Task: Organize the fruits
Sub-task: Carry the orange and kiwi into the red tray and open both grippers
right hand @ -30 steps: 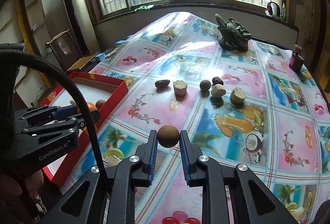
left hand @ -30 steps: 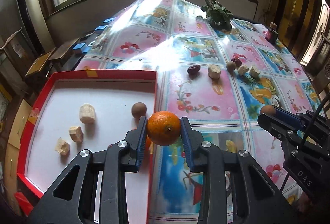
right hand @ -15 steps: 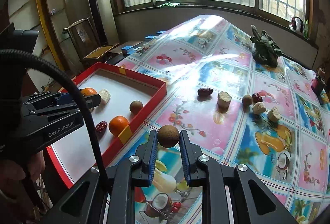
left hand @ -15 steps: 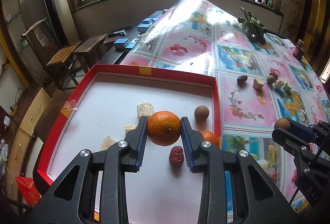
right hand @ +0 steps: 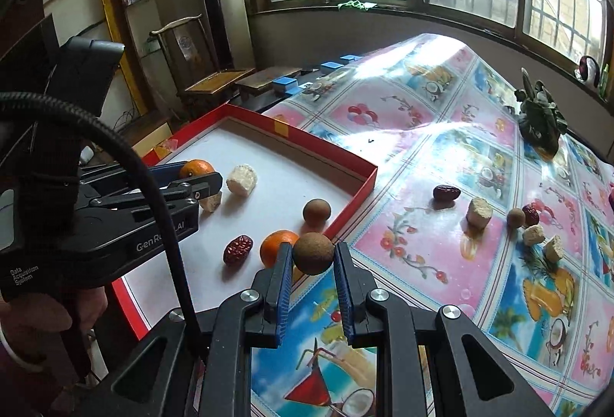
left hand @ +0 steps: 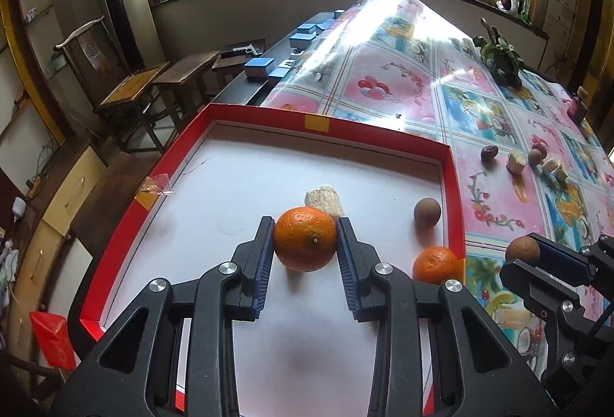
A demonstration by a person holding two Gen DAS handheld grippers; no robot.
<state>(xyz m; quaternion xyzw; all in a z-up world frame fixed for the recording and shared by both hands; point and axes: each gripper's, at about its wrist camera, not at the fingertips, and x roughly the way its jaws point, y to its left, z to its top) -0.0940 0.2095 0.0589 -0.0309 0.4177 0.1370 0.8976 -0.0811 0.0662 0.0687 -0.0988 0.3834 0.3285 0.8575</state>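
My left gripper (left hand: 305, 238) is shut on an orange (left hand: 305, 238) and holds it above the white floor of the red-rimmed tray (left hand: 345, 127). In the tray lie a second orange (left hand: 435, 265), a brown round fruit (left hand: 426, 212) and a pale chunk (left hand: 324, 201). My right gripper (right hand: 312, 255) is shut on a brown round fruit (right hand: 312, 254), hovering over the tablecloth just beside the tray's near right corner (right hand: 360, 182). A red date (right hand: 238, 250) and another pale chunk (right hand: 241, 179) also lie in the tray. The left gripper (right hand: 199, 182) shows at the left of the right wrist view.
On the fruit-patterned tablecloth (right hand: 422, 244) to the right lie a dark date (right hand: 446, 193), pale chunks (right hand: 479, 211), a brown fruit (right hand: 515, 218) and more pieces. A dark plant ornament (right hand: 541, 121) stands further back. Wooden chairs (left hand: 130, 94) stand left of the table.
Both grippers have moved left with their fruit. The left one with the orange went from the tray's right edge to over its middle; the right one came up to the tray's corner.
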